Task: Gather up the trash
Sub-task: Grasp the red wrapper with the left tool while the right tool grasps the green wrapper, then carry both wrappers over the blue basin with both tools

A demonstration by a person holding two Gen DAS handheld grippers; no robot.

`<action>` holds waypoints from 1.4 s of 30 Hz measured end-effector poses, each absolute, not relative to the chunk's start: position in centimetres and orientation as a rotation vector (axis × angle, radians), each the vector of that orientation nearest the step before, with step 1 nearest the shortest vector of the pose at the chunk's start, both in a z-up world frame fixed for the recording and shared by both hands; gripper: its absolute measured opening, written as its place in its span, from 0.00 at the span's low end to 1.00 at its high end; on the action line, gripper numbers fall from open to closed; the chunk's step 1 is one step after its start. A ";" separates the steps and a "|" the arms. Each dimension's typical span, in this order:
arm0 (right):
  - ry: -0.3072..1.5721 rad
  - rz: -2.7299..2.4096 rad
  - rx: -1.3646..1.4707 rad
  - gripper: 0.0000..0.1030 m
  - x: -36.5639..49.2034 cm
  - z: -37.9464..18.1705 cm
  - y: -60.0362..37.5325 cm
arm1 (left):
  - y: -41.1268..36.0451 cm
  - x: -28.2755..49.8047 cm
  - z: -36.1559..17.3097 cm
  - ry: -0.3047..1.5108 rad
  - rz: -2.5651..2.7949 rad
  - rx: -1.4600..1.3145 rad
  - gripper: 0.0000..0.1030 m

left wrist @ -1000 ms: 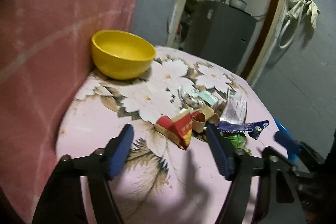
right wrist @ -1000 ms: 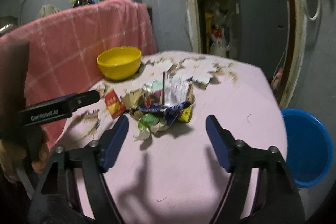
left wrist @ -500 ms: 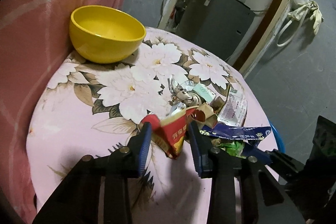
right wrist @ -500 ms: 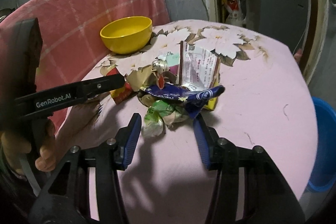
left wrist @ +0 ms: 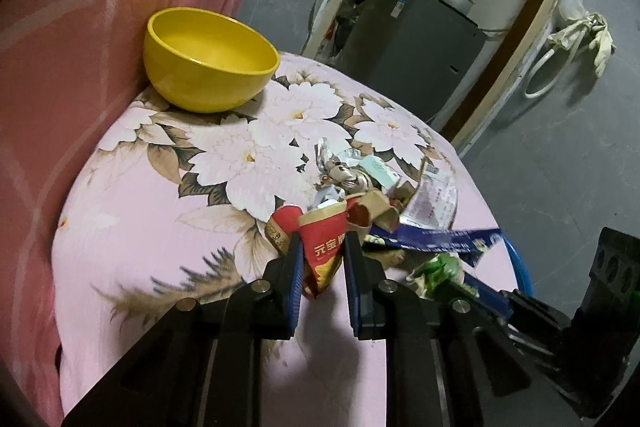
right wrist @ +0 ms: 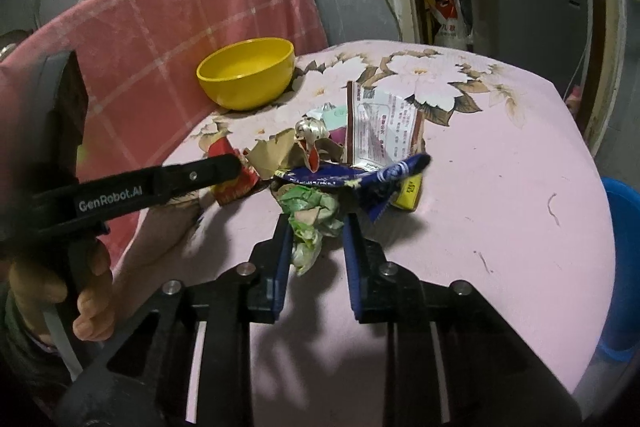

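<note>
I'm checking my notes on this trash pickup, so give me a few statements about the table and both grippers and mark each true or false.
1. The left gripper is closed on the red wrapper. True.
2. The yellow bowl is full of trash. False: it looks empty.
3. The right gripper grips the green wrapper. True.
4. The blue bucket stands on the table. False: it sits below the table's edge.

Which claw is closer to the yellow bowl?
Left. The left claw, pinching a red wrapper, sits nearer the yellow bowl; the right claw grips green trash farther away.
</note>
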State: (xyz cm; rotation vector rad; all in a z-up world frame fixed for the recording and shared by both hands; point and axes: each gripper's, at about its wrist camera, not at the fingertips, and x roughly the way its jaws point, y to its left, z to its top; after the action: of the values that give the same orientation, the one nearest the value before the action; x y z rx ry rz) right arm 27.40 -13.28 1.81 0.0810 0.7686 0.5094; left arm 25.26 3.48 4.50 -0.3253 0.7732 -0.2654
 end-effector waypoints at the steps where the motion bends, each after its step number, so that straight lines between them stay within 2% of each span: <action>1: 0.759 0.512 0.089 0.42 27.1 2.0 -13.6 | 3.4 24.9 4.7 0.765 -0.266 -0.324 0.15; 8: 0.668 0.533 0.150 0.42 24.7 3.3 -15.5 | 1.4 21.5 6.5 0.653 -0.296 -0.278 0.15; 14: 0.516 0.493 0.183 0.42 21.8 5.1 -18.4 | -2.1 19.5 8.6 0.535 -0.361 -0.237 0.15; 20: 0.352 0.376 0.193 0.42 19.2 7.3 -22.6 | -6.4 20.0 10.2 0.500 -0.452 -0.196 0.15; 28: 0.238 0.179 0.203 0.43 16.9 8.8 -29.3 | -14.1 22.0 10.7 0.538 -0.588 -0.138 0.16; 42: 0.314 -0.017 0.313 0.43 17.2 4.4 -39.5 | -24.6 26.6 6.6 0.726 -0.685 -0.064 0.16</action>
State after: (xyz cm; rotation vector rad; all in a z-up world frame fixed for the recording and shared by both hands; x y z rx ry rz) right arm 17.23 -39.53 4.41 0.3134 0.3142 -0.0173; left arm 26.61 -24.64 6.62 -0.0637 0.7262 -0.6849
